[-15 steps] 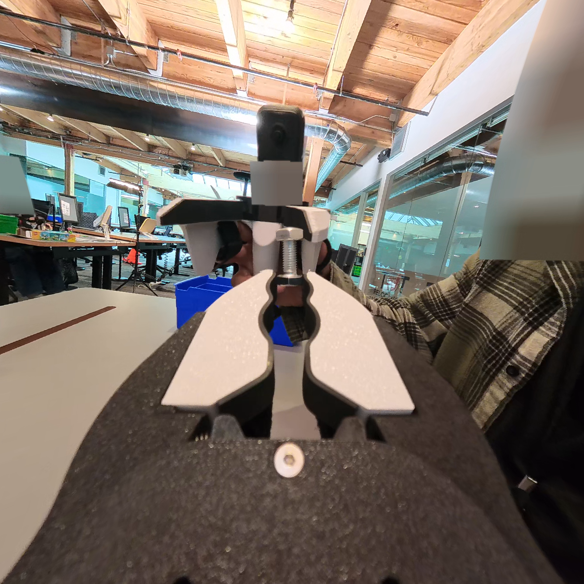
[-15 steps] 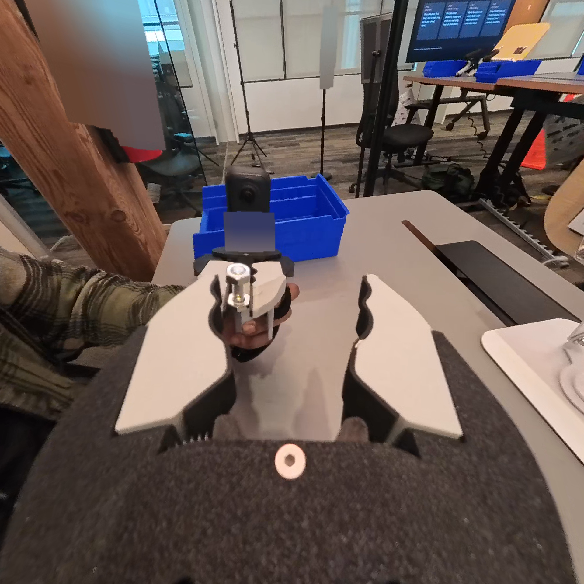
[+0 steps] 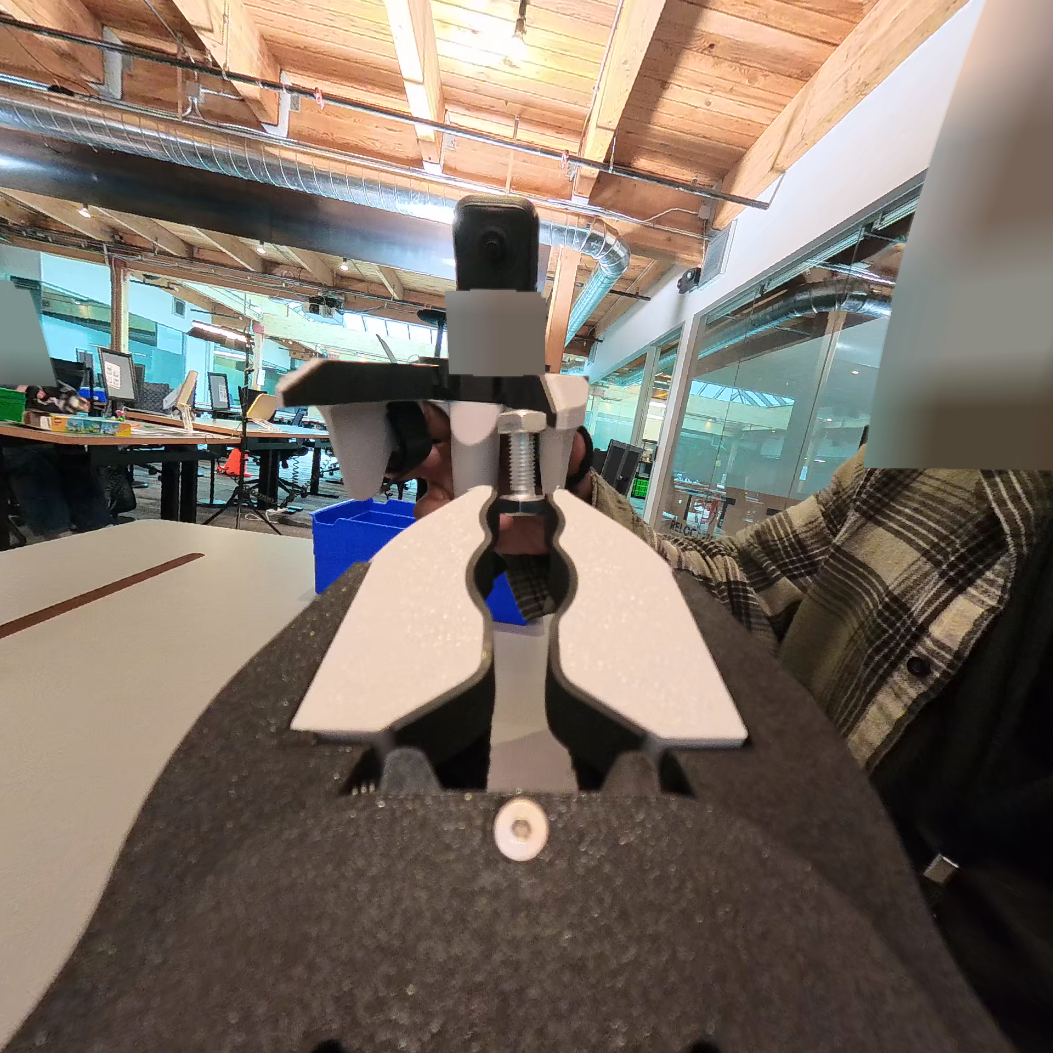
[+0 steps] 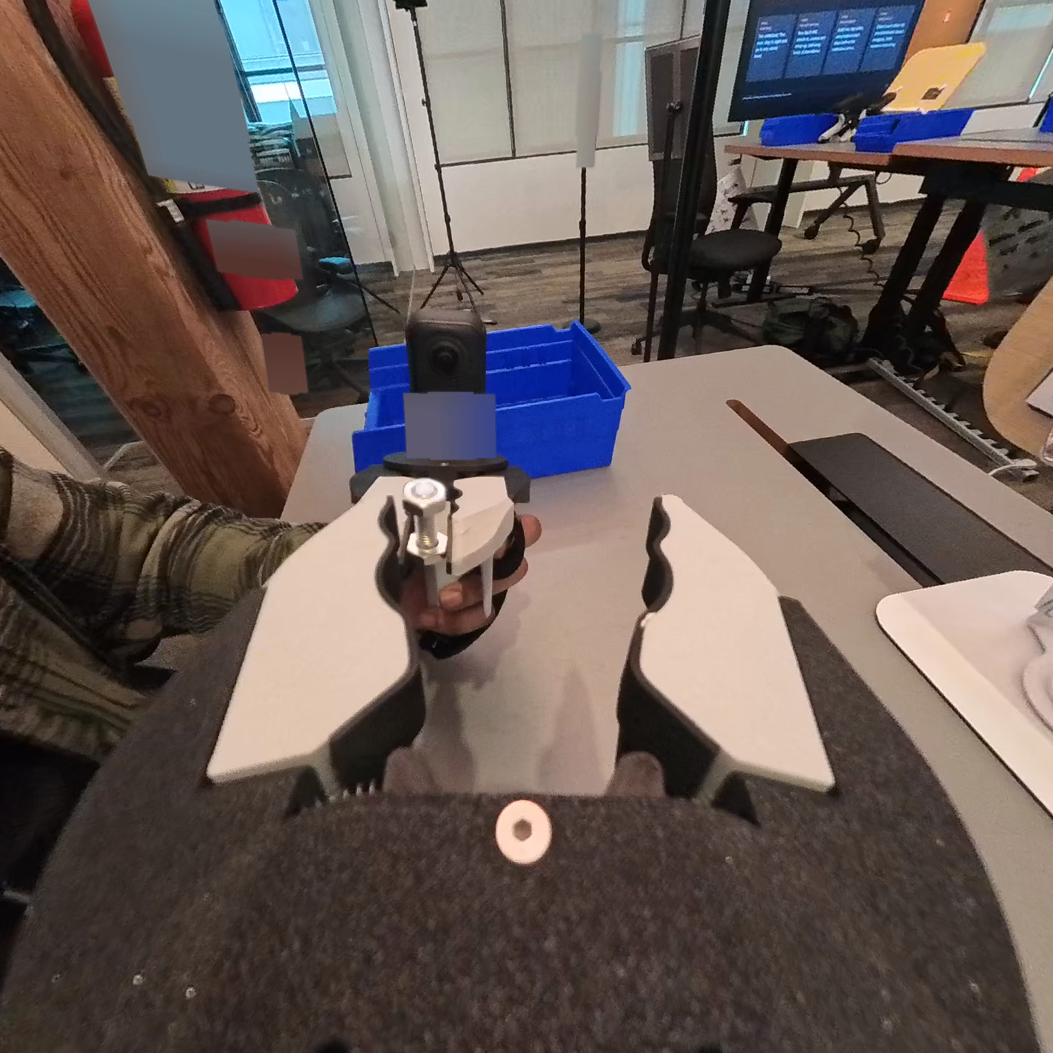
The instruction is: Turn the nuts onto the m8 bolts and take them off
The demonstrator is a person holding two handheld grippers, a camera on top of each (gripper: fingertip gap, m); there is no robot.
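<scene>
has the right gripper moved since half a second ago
No. In the left wrist view the right gripper sits at the same place against the blue bin and ceiling duct, jaws equally wide.

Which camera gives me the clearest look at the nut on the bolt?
The left wrist view: the nut sits sharp at the left gripper's fingertips, below the bolt's threads. The right wrist view shows the same nut smaller and from above.

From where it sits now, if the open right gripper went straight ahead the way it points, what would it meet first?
Probably bare table, and farther on the blue bin. The left gripper, shut on the bolt, sits beside the right gripper's left finger; depth is unclear.
</scene>
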